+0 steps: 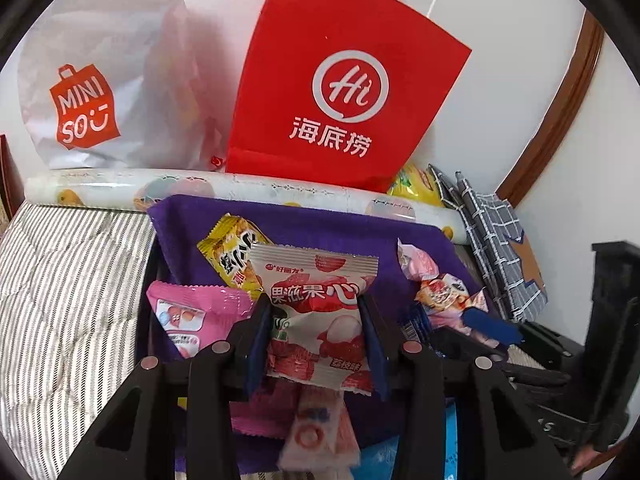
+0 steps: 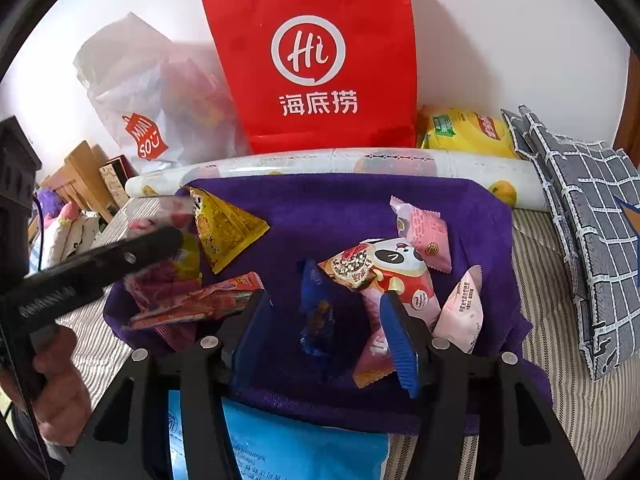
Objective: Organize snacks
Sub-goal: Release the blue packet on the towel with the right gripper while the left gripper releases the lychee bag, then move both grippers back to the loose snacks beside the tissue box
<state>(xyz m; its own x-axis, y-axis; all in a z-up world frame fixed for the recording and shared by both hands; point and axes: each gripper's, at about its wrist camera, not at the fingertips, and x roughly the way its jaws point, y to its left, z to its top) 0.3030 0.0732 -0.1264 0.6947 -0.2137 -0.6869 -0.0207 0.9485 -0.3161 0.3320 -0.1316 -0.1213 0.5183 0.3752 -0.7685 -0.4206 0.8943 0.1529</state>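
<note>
Two grippers over purple cloth [image 2: 340, 208]. My left gripper [image 1: 316, 320] clamps lychee candy packet [image 1: 316, 300], long axis upright, frame centre. My right gripper [image 2: 326, 334] parted, empty; blue candy [image 2: 318, 312] between pads, untouched.

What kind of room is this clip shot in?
Probably a bedroom, with snacks being sorted on a bed: striped bedding lies under a purple cloth, a checked pillow sits at the side, and shopping bags lean against the white wall.
</note>
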